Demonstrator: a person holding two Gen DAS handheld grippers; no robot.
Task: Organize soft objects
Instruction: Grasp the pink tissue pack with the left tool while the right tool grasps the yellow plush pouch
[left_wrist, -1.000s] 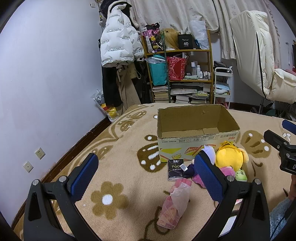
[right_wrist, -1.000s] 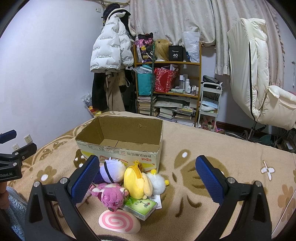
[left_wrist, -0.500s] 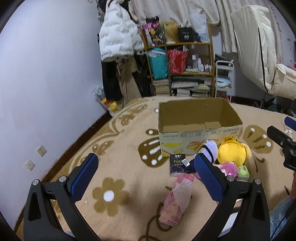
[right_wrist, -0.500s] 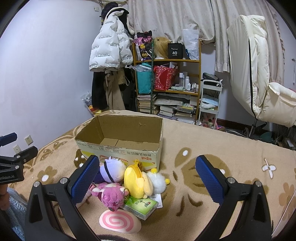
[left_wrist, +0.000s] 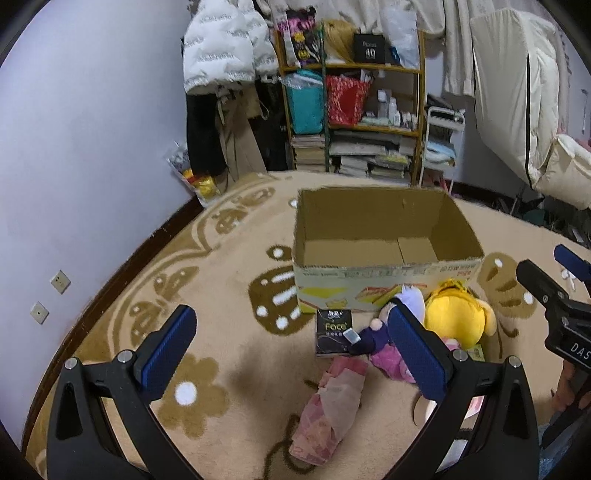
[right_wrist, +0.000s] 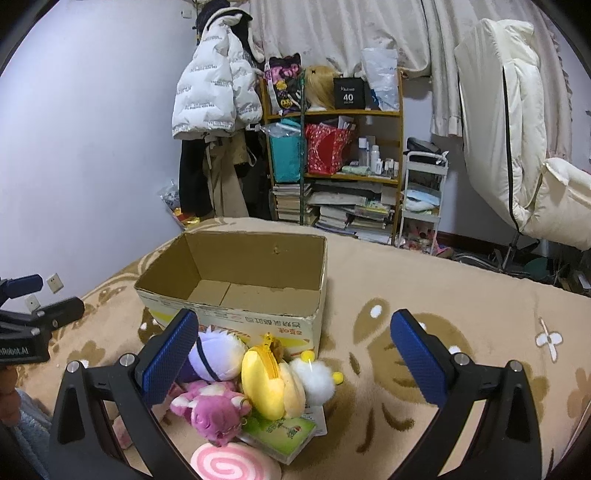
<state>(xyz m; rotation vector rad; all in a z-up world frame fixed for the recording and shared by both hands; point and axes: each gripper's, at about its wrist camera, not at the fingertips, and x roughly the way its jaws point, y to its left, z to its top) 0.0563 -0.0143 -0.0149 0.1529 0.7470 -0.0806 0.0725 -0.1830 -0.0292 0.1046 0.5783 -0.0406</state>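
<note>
An open, empty cardboard box (left_wrist: 384, 236) (right_wrist: 236, 280) stands on the beige patterned blanket. In front of it lies a pile of soft toys: a yellow plush (left_wrist: 452, 319) (right_wrist: 271, 384), a purple-white plush (right_wrist: 218, 354), a pink plush (right_wrist: 210, 411) and a pink swirl cushion (right_wrist: 232, 461). A black tissue pack (left_wrist: 333, 332) and a pink plastic-wrapped pack (left_wrist: 328, 417) lie left of the pile. My left gripper (left_wrist: 291, 354) is open and empty above the pink pack. My right gripper (right_wrist: 293, 358) is open and empty above the toys.
A green tissue pack (right_wrist: 280, 432) lies under the toys. A cluttered shelf (right_wrist: 332, 166), hung coats (right_wrist: 214, 96) and a cream chair (right_wrist: 517, 147) stand behind the bed. The wall (left_wrist: 74, 147) is on the left.
The left gripper has tilted down and moved a little forward, so the box and toys sit lower and nearer. The right gripper has barely moved. Both stay open.
</note>
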